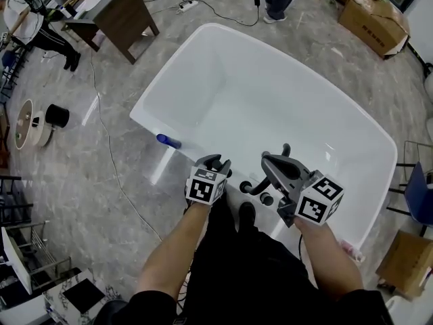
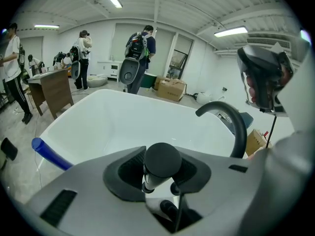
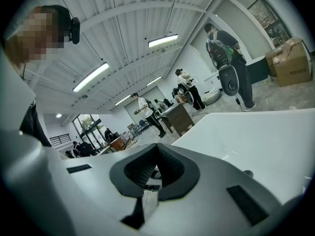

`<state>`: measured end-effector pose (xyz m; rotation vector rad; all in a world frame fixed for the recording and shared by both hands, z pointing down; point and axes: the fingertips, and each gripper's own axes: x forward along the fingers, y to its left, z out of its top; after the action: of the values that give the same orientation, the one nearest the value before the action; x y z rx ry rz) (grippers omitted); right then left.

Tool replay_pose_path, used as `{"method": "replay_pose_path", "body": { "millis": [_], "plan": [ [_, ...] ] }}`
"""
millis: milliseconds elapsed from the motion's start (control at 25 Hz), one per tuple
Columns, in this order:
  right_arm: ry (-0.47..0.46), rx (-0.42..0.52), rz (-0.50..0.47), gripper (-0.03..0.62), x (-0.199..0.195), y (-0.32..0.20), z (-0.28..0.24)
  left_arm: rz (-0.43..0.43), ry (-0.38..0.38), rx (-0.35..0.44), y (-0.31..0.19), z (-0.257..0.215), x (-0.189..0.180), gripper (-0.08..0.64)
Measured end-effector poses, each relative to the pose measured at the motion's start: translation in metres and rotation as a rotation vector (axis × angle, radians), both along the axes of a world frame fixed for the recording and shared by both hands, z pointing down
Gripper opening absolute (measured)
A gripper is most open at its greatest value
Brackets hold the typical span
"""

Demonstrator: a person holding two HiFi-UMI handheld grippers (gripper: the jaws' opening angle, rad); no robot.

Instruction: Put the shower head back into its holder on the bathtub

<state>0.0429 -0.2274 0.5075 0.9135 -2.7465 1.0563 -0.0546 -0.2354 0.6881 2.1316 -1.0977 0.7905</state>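
My left gripper [image 1: 215, 162] hangs over the near rim of the white bathtub [image 1: 143, 108], pointing down. It is shut on the shower head [image 2: 162, 162], a black round-ended piece with a pale stem below it, gripped between the dark pads. In the head view the shower head is hidden under this gripper. The curved black faucet spout [image 2: 232, 124] stands just to its right, with a black knob [image 1: 266, 199] at its foot. My right gripper [image 1: 269, 158] hovers beside the faucet [image 1: 265, 181], its pads closed together with nothing between them [image 3: 155, 173].
A blue cylinder [image 1: 168, 141] lies on the tub's left rim. A wooden desk [image 1: 116, 11] and cardboard boxes [image 1: 375, 15] stand beyond the tub, and a blue chair [image 1: 421, 198] stands to the right. A cable runs across the floor. Several people stand at the back [image 2: 140, 48].
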Motion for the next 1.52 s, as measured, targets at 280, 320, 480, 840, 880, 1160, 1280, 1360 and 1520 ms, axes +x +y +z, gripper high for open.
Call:
{"method": "replay_pose_path", "body": {
  "millis": [280, 320, 480, 840, 880, 1160, 1280, 1360, 1520],
  "plan": [
    [0.020, -0.005, 0.017, 0.017, 0.010, 0.006, 0.009, -0.012, -0.006, -0.037, 0.005, 0.025, -0.003, 0.135],
    [0.019, -0.005, 0.021, 0.017, 0.011, 0.006, 0.010, -0.012, -0.006, -0.039, 0.005, 0.026, -0.004, 0.135],
    [0.014, -0.018, 0.026, 0.017, 0.009, 0.015, 0.015, 0.003, -0.019, -0.061, 0.014, 0.035, -0.003, 0.135],
    [0.036, -0.027, 0.055, 0.017, 0.020, 0.027, 0.021, 0.034, -0.055, -0.105, 0.018, 0.060, 0.001, 0.137],
    [0.038, -0.029, 0.063, 0.017, 0.023, 0.029, 0.021, 0.037, -0.058, -0.105, 0.018, 0.061, 0.002, 0.137],
    [0.044, -0.047, 0.106, 0.017, 0.039, 0.038, 0.026, 0.069, -0.080, -0.097, 0.016, 0.065, 0.008, 0.137],
    [0.047, -0.046, 0.112, 0.017, 0.043, 0.040, 0.024, 0.070, -0.086, -0.095, 0.016, 0.064, 0.009, 0.137],
    [0.049, -0.044, 0.114, 0.017, 0.045, 0.040, 0.023, 0.073, -0.088, -0.092, 0.016, 0.063, 0.010, 0.137],
    [0.048, -0.042, 0.112, 0.017, 0.045, 0.039, 0.022, 0.070, -0.093, -0.088, 0.013, 0.062, 0.009, 0.137]
  ]
}}
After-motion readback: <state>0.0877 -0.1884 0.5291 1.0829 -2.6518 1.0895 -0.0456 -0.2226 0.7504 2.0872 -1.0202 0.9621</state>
